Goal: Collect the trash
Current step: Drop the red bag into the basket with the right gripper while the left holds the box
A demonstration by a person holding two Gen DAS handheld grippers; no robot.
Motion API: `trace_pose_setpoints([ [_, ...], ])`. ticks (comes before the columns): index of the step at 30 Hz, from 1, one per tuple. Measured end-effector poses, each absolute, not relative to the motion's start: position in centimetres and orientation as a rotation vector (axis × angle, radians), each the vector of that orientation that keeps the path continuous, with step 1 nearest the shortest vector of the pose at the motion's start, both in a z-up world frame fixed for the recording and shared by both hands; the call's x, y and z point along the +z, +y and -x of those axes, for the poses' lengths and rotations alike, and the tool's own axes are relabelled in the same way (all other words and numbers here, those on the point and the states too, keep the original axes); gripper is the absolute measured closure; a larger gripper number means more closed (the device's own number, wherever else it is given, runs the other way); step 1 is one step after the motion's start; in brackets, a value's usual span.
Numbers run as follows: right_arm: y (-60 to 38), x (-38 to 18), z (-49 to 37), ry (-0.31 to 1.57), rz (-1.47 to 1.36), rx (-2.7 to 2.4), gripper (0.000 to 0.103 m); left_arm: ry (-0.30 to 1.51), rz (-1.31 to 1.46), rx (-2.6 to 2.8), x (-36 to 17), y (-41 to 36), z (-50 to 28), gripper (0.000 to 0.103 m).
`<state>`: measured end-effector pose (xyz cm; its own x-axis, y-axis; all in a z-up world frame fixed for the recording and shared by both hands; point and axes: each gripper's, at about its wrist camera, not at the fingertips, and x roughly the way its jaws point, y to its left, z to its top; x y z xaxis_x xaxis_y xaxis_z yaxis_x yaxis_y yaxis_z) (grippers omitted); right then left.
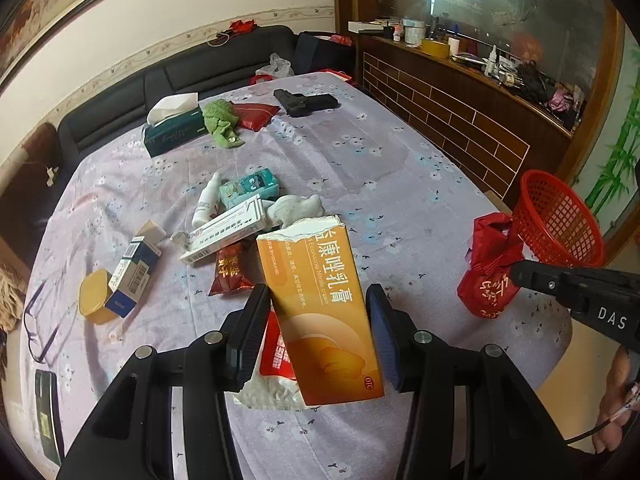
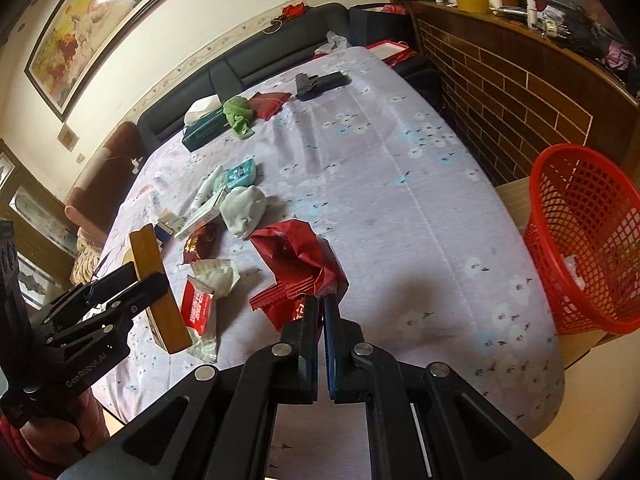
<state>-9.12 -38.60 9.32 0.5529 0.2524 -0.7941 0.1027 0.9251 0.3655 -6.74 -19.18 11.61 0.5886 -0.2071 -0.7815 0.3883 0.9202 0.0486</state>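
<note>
My left gripper [image 1: 320, 300] is shut on a torn orange medicine box [image 1: 320, 304] and holds it above the table; the box also shows in the right wrist view [image 2: 154, 280]. My right gripper [image 2: 322, 304] is shut on a crumpled red wrapper [image 2: 300, 256], seen in the left wrist view [image 1: 490, 264] beside the red mesh basket [image 1: 560, 220]. The basket [image 2: 584, 240] stands off the table's right edge with some white scraps inside. A red and white wrapper [image 1: 276, 368] lies under the orange box.
Loose litter lies mid-table: a white box [image 1: 224, 236], a teal box [image 1: 248, 188], a white wad [image 1: 296, 208], a dark red snack packet [image 1: 230, 272], a blue and white carton [image 1: 132, 272], a yellow tub [image 1: 94, 296]. A tissue box [image 1: 172, 128], green cloth [image 1: 220, 120], black pistol-shaped object [image 1: 304, 102] sit farther back. Glasses [image 1: 40, 328] lie at left.
</note>
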Motion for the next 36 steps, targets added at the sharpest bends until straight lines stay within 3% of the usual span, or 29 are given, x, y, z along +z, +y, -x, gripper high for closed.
trace_pose_setpoints([
  [36, -42.6, 10.1, 11.3, 0.955, -0.440, 0.036, 0.100, 0.864, -0.320, -0.398, 11.4, -23.8, 7.6, 0.055],
])
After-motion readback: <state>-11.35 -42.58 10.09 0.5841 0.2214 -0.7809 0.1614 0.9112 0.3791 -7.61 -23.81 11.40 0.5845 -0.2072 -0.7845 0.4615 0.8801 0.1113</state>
